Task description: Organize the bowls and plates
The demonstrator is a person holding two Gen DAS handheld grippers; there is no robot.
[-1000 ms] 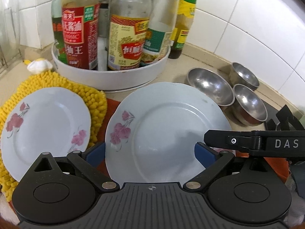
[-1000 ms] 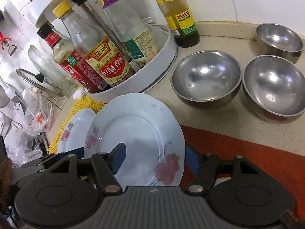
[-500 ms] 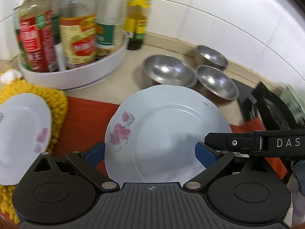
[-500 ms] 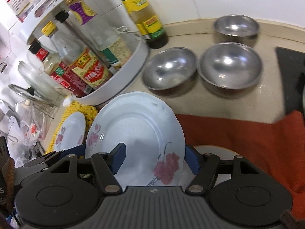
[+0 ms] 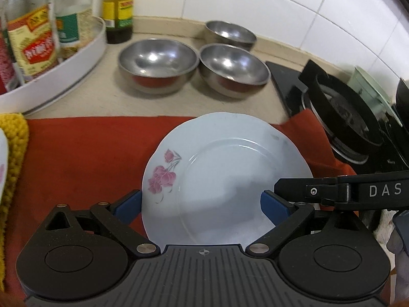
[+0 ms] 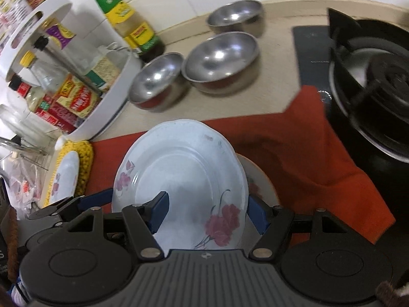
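A white plate with pink flowers (image 5: 230, 179) hangs above the red cloth (image 5: 76, 158), carried by both grippers. My left gripper (image 5: 202, 204) is shut on its near rim, blue pads on either side. My right gripper (image 6: 207, 209) is shut on the same plate (image 6: 184, 174), one pad over its face and one behind the rim. Its black finger (image 5: 332, 192) shows at the right in the left wrist view. Another plate (image 6: 260, 181) lies on the cloth just under the carried one. A small flowered plate (image 6: 65, 176) rests on a yellow mat (image 6: 81, 158). Three steel bowls (image 5: 157, 61) (image 5: 234, 66) (image 5: 230, 32) stand behind.
A white turntable tray (image 5: 64, 51) full of sauce bottles stands at the back left, with a green-capped bottle (image 6: 127, 18) beside it. A black gas stove (image 5: 345, 117) fills the right side, and the red cloth's corner laps onto it. Tiled wall runs behind.
Both grippers carried the flowered plate to the right, away from the yellow mat and the turntable. The stove came into view, and a second plate now shows beneath.
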